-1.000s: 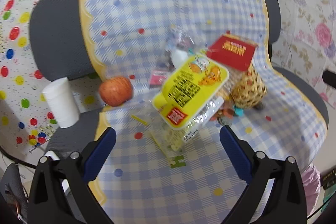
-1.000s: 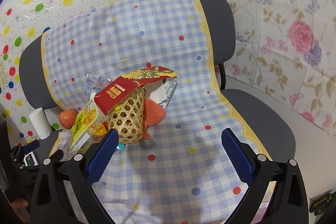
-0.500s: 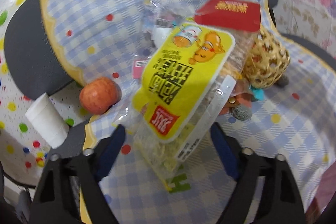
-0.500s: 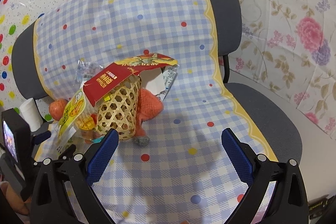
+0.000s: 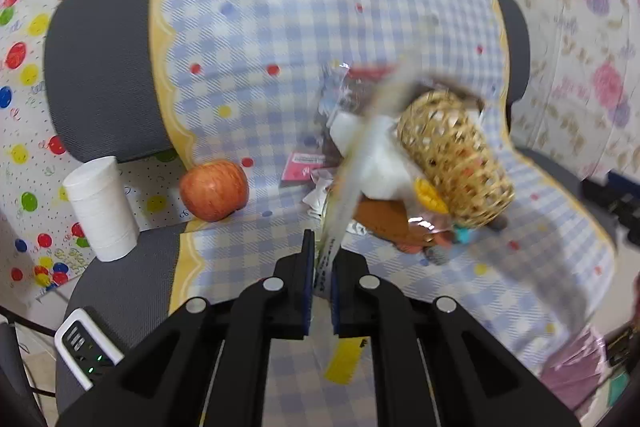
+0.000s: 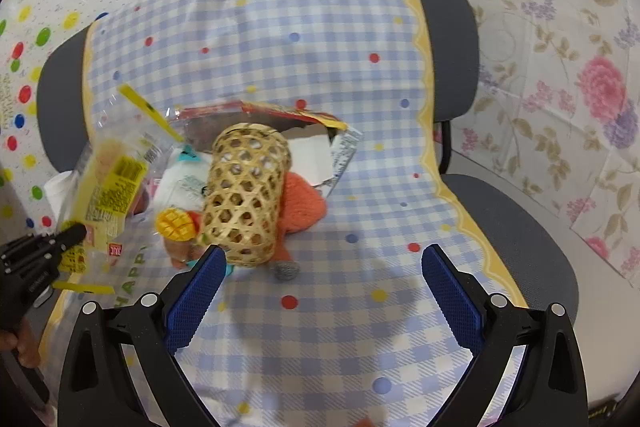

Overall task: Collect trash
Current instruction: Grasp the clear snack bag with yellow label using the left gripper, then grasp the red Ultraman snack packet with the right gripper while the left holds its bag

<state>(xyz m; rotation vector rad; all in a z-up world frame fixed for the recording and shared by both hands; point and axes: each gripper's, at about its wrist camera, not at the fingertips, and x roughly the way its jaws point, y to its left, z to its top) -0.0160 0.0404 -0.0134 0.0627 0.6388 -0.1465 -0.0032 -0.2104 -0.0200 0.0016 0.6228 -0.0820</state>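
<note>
A clear snack wrapper with a yellow label (image 6: 114, 175) hangs lifted off the chair seat, seen edge-on in the left wrist view (image 5: 340, 211). My left gripper (image 5: 322, 251) has its jaws closing tight on the wrapper's lower edge, and the pads press on it. The same gripper (image 6: 72, 233) shows at the left of the right wrist view. More litter lies behind: a red wrapper (image 6: 280, 111), a white packet (image 5: 376, 163) and a small pink packet (image 5: 304, 163). My right gripper (image 6: 320, 279) stands open over the checked cloth (image 6: 320, 339), in front of the woven basket (image 6: 244, 195), holding nothing.
The woven basket (image 5: 452, 163) lies on its side on an orange knitted toy (image 6: 302, 205). An apple (image 5: 214, 189) and a white paper cup (image 5: 102, 207) sit at the seat's left edge. A white device with green lights (image 5: 80, 347) is near the chair's front left.
My left gripper went from wide open to shut on the yellow-labelled wrapper, which has swung up off the pile to stand edge-on. The right gripper edged closer to the basket, still open.
</note>
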